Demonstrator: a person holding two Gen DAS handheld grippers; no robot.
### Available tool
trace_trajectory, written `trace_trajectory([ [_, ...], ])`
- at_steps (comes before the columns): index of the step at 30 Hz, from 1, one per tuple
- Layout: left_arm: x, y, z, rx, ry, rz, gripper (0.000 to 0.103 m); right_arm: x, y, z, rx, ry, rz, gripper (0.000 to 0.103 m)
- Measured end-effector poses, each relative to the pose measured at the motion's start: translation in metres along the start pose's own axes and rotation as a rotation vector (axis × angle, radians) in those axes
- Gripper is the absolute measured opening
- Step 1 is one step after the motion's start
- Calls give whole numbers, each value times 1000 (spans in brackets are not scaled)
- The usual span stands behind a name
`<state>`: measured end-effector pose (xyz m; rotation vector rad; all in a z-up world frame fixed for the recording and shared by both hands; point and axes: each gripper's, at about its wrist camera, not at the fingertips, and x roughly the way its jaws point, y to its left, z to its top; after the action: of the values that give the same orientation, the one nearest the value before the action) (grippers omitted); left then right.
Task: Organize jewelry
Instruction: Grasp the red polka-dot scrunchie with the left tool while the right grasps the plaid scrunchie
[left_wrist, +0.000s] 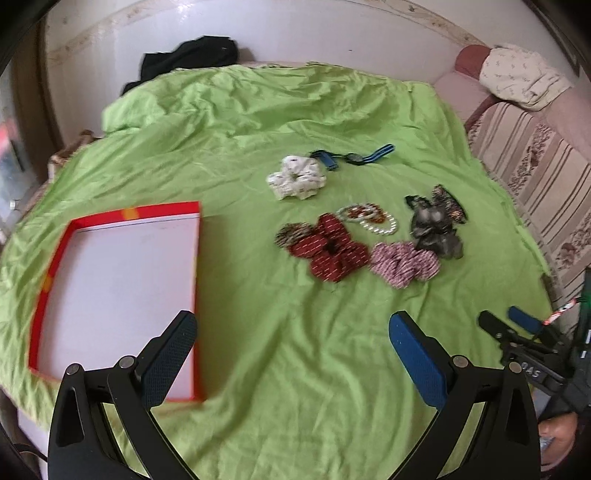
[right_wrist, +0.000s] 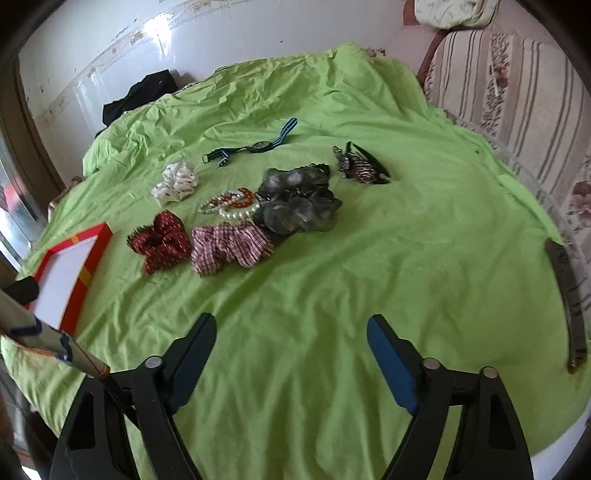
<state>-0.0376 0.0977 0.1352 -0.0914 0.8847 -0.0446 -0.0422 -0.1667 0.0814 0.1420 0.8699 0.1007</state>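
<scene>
The left hand-held gripper (left_wrist: 291, 341) stands wide apart with nothing between its pads, hovering over the green sheet (left_wrist: 258, 314) of the bed. Its left finger (left_wrist: 173, 350) overlaps the near corner of the red box (left_wrist: 40, 295); whether it touches the box I cannot tell. The box lies flat on the sheet, shallow, with a white floor and nothing in it.

The right hand-held gripper (right_wrist: 291, 345) is also spread wide and grips nothing; only bare sheet shows between its fingers. In the left view it appears at the right edge (left_wrist: 513, 321).

Beyond both, mid-bed and well apart from the box, lies the jewelry cluster: a dark red scrunchie (right_wrist: 160, 245) touching a pink striped scrunchie (right_wrist: 231, 247), a grey scrunchie (right_wrist: 299, 203) just behind, and beaded bracelets (right_wrist: 231, 205) between them. A white scrunchie (right_wrist: 175, 182) sits farther back, a watch (right_wrist: 258, 146) with a blue strap behind it, and a patterned hair clip (right_wrist: 360, 168) to the right. A dark strap (right_wrist: 570, 295) lies at the bed's right edge.
</scene>
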Motion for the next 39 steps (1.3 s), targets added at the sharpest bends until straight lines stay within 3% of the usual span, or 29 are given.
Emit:
trace_trajectory([
  [3, 20, -3, 13, -14, 32, -106, 91, 9, -1, 8, 24, 11, 43, 80],
  [5, 40, -6, 19, -23, 69, -138, 85, 16, -3, 12, 43, 16, 67, 80],
  [11, 111, -6, 28, -135, 195, -222, 84, 46, -5, 30, 114, 49, 155, 80],
  [13, 128, -4, 31, -170, 211, -238, 78, 59, -5, 34, 139, 66, 188, 80],
  [15, 144, -2, 35, -206, 230, -267, 70, 74, -3, 38, 165, 85, 214, 77],
  [20, 171, -2, 38, -277, 247, -306, 68, 103, 0, 42, 217, 128, 246, 61],
  [22, 182, -3, 38, -298, 266, -311, 45, 113, 0, 41, 245, 145, 255, 50],
  [23, 187, -4, 36, -302, 283, -307, 19, 117, 2, 41, 254, 152, 255, 35],
  [24, 190, -5, 33, -304, 304, -302, 10, 119, 3, 41, 257, 159, 255, 20],
  [28, 168, -8, 27, -275, 277, -289, 10, 112, 4, 38, 255, 158, 274, 9],
  [39, 43, -1, 7, -221, 169, -389, 10, 40, 6, 22, 200, 114, 328, 7],
])
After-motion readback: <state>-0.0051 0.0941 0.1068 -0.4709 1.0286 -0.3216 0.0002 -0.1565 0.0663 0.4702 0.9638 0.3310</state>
